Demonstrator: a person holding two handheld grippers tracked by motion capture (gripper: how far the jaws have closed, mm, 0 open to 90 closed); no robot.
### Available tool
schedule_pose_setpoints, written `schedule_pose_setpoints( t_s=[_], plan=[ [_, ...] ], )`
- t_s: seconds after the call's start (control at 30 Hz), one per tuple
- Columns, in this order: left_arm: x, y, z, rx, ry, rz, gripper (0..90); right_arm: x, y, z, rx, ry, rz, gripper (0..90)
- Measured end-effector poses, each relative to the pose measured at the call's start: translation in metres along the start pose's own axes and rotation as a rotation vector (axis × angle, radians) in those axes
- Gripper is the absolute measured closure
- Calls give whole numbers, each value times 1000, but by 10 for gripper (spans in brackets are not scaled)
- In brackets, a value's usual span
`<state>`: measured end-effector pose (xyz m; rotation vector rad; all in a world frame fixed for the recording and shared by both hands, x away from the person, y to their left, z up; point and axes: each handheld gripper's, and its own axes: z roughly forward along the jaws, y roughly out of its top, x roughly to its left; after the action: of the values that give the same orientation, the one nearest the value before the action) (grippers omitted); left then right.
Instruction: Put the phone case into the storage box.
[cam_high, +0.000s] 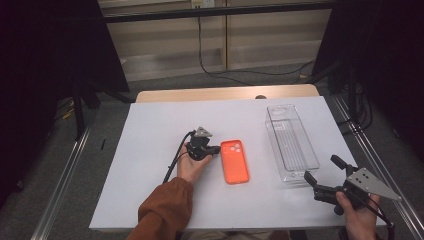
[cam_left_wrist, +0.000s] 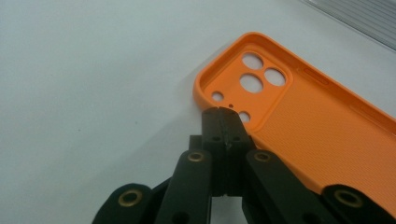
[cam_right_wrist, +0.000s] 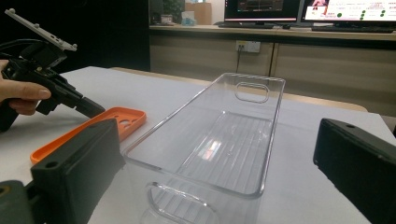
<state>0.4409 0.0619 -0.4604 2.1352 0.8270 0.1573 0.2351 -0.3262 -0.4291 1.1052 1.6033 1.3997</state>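
An orange phone case (cam_high: 235, 161) lies inside-up on the white table, its camera cut-outs at the far end. My left gripper (cam_high: 217, 149) points at the case's left rim by the cut-outs. In the left gripper view its jaws are pressed together with the tips (cam_left_wrist: 222, 113) at the rim of the case (cam_left_wrist: 317, 121); I cannot tell whether they touch it. The right gripper view shows that left gripper (cam_right_wrist: 93, 108) over the case (cam_right_wrist: 84, 128). My right gripper (cam_high: 324, 168) stands open at the near right, its jaws wide (cam_right_wrist: 219, 163) before the near end of a clear plastic tray (cam_right_wrist: 261, 80).
The clear tray (cam_high: 292, 145) lies lengthwise right of the case, empty. A white sheet (cam_high: 150, 150) covers the table, with a wooden strip along the far edge. Metal rails run down both sides of the table. Cables lie on the floor beyond.
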Motion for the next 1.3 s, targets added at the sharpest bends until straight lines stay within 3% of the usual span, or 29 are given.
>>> schedule_pose_setpoints(
  t_s=[1.3],
  plan=[
    [-2,18,22,-23,11,32,900,-1,0,-1,-5,-1,0,1]
  ],
)
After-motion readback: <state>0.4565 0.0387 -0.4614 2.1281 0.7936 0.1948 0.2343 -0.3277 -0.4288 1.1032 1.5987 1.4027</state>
